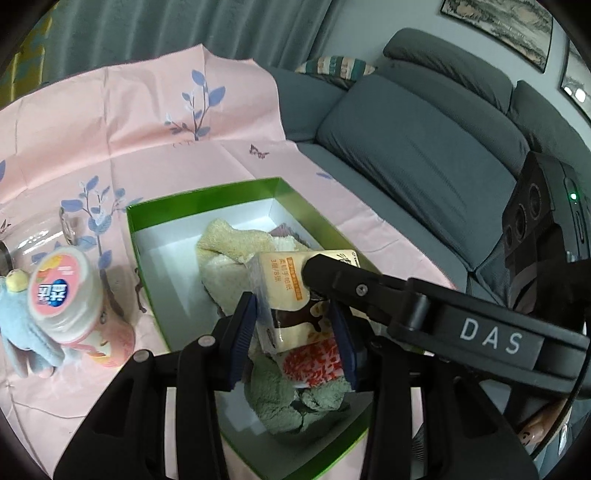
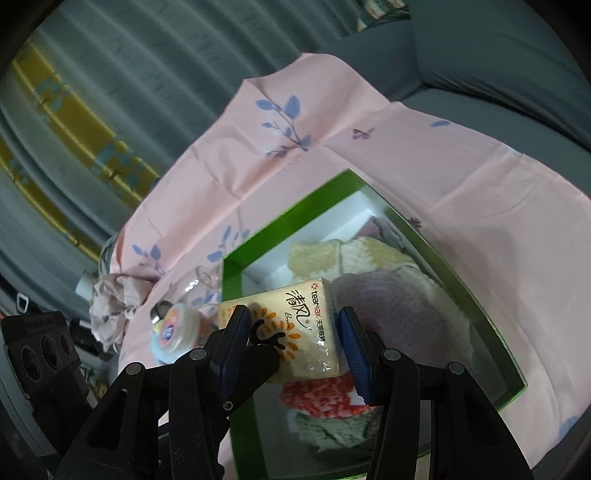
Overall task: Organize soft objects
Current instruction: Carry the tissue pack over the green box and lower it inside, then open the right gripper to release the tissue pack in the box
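Observation:
A green box with a white inside sits on a pink flowered cloth. It holds a cream towel, a grey-green towel, a red-and-white knit piece and a mauve cloth. A cream tissue pack hangs over the box. My left gripper is shut on its lower end. My right gripper is shut on its sides; one right finger reaches in from the right in the left wrist view. The box and pack also show in the right wrist view.
Left of the box stand a pink-capped bottle, a blue plush toy and a clear glass item. A crumpled cloth lies at the cloth's left edge. A grey sofa is behind, curtains beyond.

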